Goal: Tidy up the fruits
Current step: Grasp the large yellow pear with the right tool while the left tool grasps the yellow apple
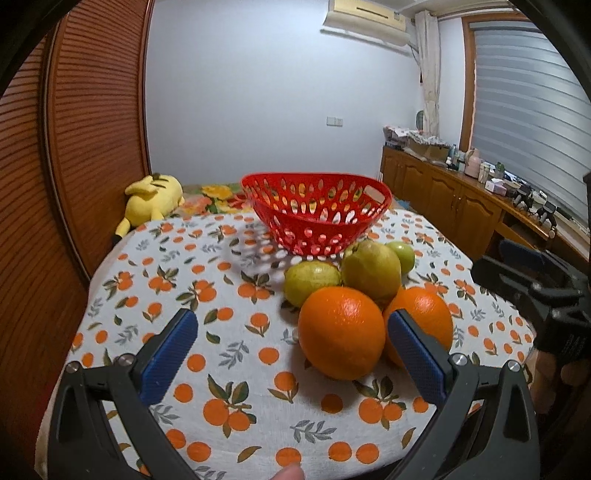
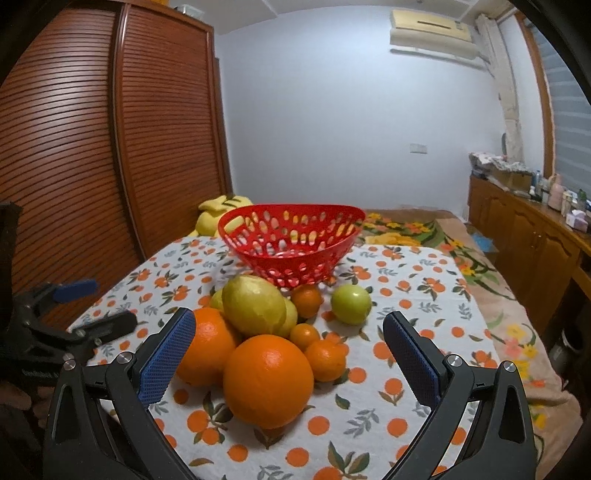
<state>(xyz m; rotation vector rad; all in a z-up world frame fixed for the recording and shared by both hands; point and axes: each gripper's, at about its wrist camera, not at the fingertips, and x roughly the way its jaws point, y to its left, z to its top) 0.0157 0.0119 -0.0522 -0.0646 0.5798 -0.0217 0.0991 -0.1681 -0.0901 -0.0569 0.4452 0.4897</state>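
Both claws spread, holding nothing: left gripper (image 1: 291,339) and right gripper (image 2: 288,339) low over the tablecloth (image 2: 369,424). Oranges (image 2: 267,380) at 12 o'clock, pears (image 2: 253,304) behind, empty basket (image 2: 291,240) farthest.

This is looking like a home bedroom; a louvred wooden wardrobe (image 2: 110,147) is filling the left wall; a flowered bedspread (image 2: 424,229) is lying beyond a table under an orange-print cloth (image 1: 221,295), with a yellow plush toy (image 1: 153,201) resting on it; an air conditioner (image 1: 365,18) is hanging high on the pale wall beside a curtain (image 1: 430,74) and a blind (image 1: 524,110); low wooden cabinets (image 1: 443,195) are carrying bottles and boxes along the right wall.
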